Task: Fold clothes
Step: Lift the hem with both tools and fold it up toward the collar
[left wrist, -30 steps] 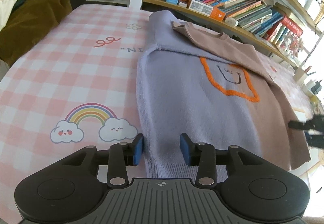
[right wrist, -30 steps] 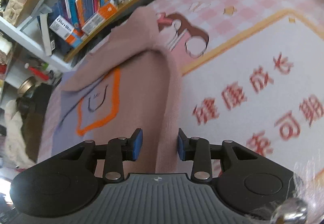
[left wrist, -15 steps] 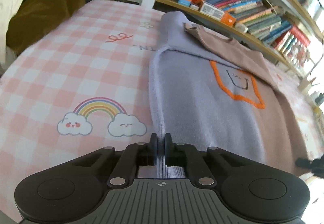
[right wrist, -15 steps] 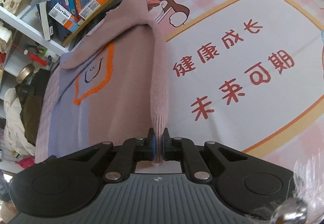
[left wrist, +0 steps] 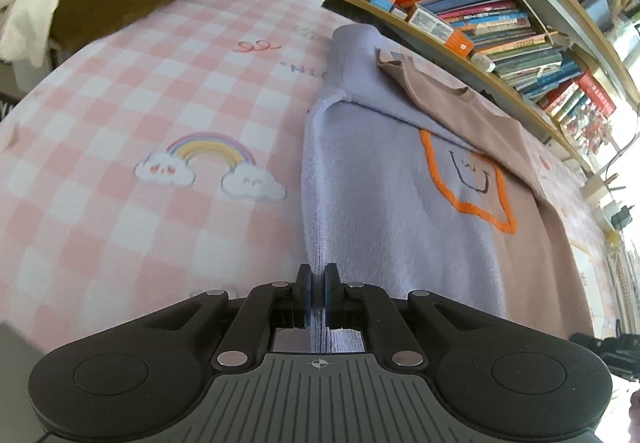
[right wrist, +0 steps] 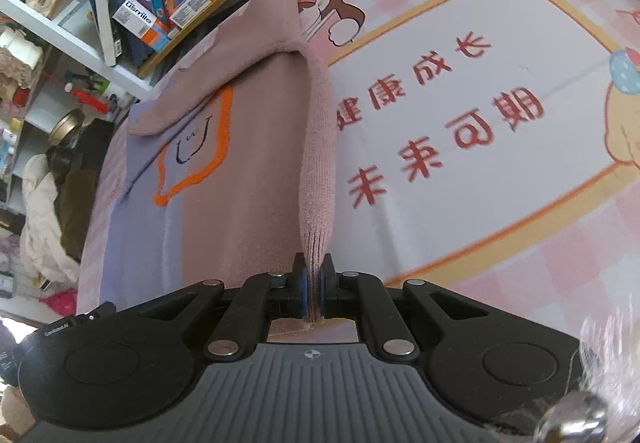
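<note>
The two-tone sweater (left wrist: 400,211) lies flat on the checked blanket (left wrist: 120,131), sleeves folded in; the left tool (left wrist: 318,299) pinches its lilac hem corner and the right tool (right wrist: 314,297) its mauve one, probably so both bottom corners lift together for the crosswise fold.

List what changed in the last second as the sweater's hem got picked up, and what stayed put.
Both hand-held grippers went from open to shut: the left hand-held gripper pinched the sweater at its lilac hem corner, the right hand-held gripper at its pinkish-brown corner, and each corner now rises off the blanket. The sleeves stay folded across the chest.
</note>
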